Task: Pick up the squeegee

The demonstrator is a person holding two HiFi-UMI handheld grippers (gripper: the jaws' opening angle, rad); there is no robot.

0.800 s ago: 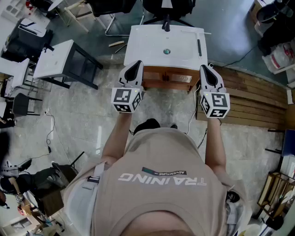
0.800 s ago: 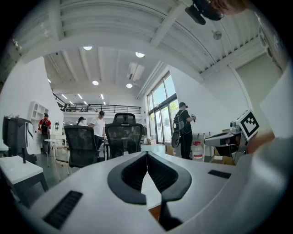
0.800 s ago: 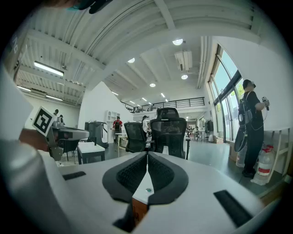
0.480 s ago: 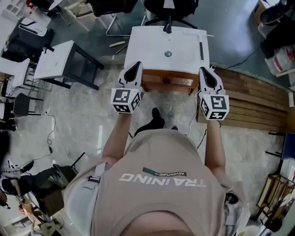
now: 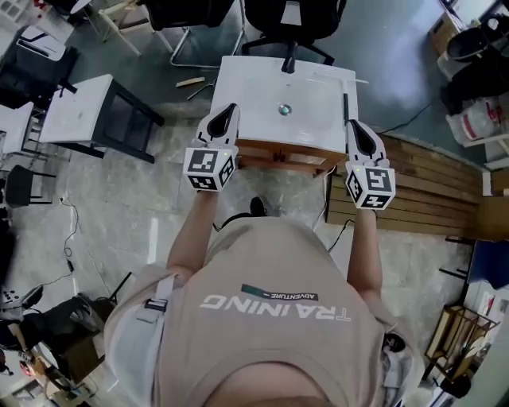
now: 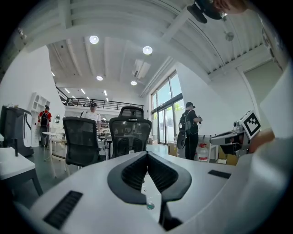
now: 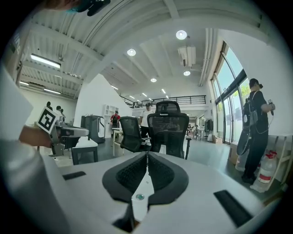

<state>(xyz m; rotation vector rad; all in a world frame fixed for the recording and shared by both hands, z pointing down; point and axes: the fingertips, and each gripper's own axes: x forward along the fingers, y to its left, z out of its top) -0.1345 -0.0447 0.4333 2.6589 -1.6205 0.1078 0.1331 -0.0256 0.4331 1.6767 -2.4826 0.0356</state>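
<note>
With left gripper (image 5: 229, 111) and right gripper (image 5: 352, 125) clenched empty, I'd pinch the slim, probably light, stiff squeegee (image 5: 344, 85) mid-handle.

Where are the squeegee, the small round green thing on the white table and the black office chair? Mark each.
squeegee (image 5: 344, 107): head view, midway along its dark length.
small round green thing (image 5: 284, 110): head view, its centre.
black office chair (image 5: 318, 16): head view, its black body.

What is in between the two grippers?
In the head view, only the white table and its brown wooden front lie between the left gripper and right gripper. A small round green thing sits just beyond.
</note>
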